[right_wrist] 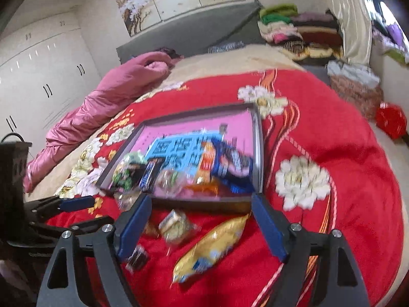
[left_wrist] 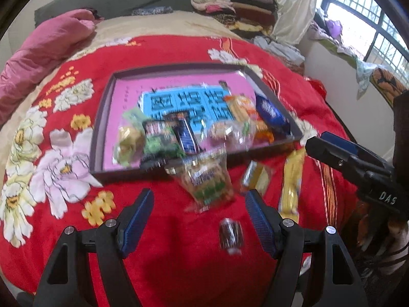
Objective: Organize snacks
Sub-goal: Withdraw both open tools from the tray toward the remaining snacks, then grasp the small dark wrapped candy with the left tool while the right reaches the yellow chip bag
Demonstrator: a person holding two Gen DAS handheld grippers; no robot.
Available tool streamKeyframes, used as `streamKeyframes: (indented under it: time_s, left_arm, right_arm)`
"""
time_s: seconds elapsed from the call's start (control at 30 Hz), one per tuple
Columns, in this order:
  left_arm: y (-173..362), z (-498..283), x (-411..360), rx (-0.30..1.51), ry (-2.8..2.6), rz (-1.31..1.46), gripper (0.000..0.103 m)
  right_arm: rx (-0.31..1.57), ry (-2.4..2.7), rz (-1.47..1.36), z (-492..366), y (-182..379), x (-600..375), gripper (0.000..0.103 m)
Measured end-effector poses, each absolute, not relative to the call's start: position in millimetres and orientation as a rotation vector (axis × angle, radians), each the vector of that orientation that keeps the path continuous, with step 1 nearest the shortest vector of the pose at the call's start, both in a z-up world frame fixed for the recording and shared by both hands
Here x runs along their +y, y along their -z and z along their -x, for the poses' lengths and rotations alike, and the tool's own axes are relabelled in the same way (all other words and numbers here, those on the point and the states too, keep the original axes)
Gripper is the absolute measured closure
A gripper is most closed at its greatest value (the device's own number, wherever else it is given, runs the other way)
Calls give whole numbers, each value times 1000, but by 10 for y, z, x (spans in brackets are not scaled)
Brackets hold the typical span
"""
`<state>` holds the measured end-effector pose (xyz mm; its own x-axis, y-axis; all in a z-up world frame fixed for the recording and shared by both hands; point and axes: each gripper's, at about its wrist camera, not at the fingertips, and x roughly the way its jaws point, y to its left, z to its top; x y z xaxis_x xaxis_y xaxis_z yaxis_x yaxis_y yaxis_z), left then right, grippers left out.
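Blur smears most labels, so snack brands can't be read. Tray (left_wrist: 101, 117) sits on red blanket (left_wrist: 158, 255) w/ several packets piled at its near edge. Left gripper (left_wrist: 199, 204) is spread wide, nothing held, above a clear packet (left_wrist: 207, 181). Right gripper (right_wrist: 200, 212) also gapes empty over a yellow bag (right_wrist: 212, 248) and small wrapped snack (right_wrist: 176, 226). Dark candy (left_wrist: 230, 235) lies loose; its near end is blurred.
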<state>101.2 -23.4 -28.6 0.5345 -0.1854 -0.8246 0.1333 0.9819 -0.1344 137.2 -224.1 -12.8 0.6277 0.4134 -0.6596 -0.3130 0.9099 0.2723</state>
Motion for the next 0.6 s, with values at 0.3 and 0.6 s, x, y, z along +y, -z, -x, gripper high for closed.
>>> streamKeyframes:
  time_s: [0.3,0.6]
  left_arm:
    - [521,-904,-396,1066,242,31,27]
    - [680,-890,-447,1108,262,38,27]
  right_arm:
    - [915,-419,-142,-1218,331,-2213,23]
    - [1001,-437,-133,-1211,538,-2127,31]
